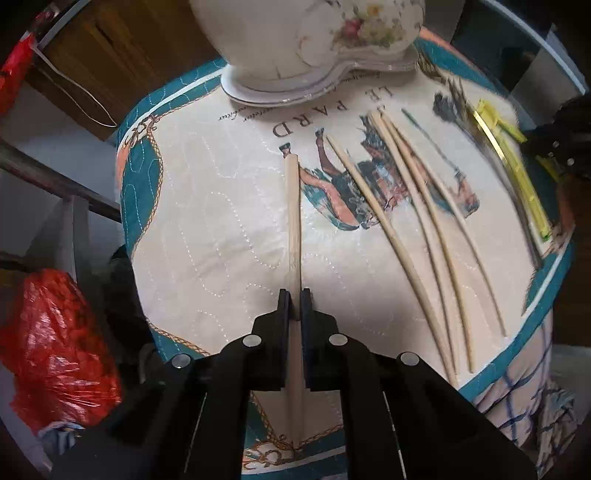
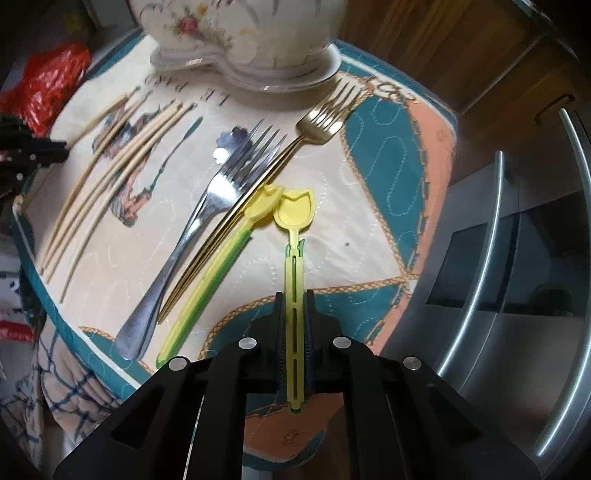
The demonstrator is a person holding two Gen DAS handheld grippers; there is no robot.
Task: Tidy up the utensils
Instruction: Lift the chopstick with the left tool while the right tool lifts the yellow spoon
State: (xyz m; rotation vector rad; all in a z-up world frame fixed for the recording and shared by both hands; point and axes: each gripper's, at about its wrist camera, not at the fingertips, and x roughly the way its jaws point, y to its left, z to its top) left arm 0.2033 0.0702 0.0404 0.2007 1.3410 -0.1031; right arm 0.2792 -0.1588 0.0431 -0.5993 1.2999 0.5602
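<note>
My left gripper (image 1: 294, 295) is shut on a pale wooden chopstick (image 1: 293, 206) that lies lengthwise on the quilted table cover (image 1: 207, 221), its far end pointing at the pot. Several more chopsticks (image 1: 417, 221) lie fanned out to its right, also seen as the chopsticks (image 2: 110, 177) at left in the right wrist view. My right gripper (image 2: 294, 295) is shut on the slotted handle of a yellow plastic spoon (image 2: 295, 214). A second yellow spoon (image 2: 221, 258), a silver fork (image 2: 199, 225) and gold forks (image 2: 325, 114) lie just left of it.
A large floral ceramic pot (image 1: 306, 33) on a white tray (image 1: 280, 92) stands at the back of the table. A red plastic bag (image 1: 55, 339) sits off the left edge. A steel appliance (image 2: 517, 277) stands close to the right of the table. The left gripper (image 2: 33, 151) shows at the right wrist view's left edge.
</note>
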